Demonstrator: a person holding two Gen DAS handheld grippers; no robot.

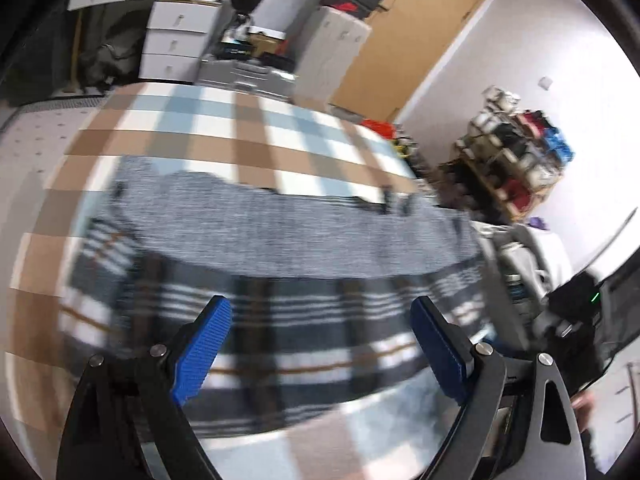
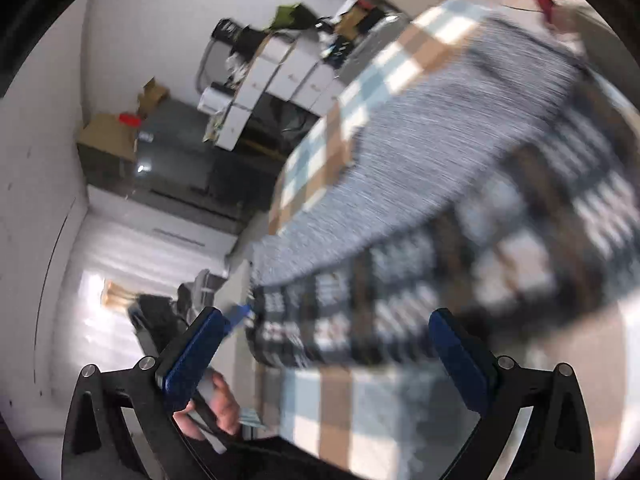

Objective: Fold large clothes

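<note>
Plaid garment [image 1: 280,320] long axis crosswise, ahead-below both grippers; left gripper [image 1: 320,344], right gripper [image 2: 326,354] jaws spread, empty.

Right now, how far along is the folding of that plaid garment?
Done: the plaid garment lies on the checked table cover, its grey lining turned over in a band. In hand: nothing; left gripper and right gripper are open, empty. Left: remaining folds.

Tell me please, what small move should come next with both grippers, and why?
Probably lower both toward the near hem of the plaid garment. The left gripper and right gripper are open and empty above it, and it lies spread on the checkered table, partly folded.
</note>
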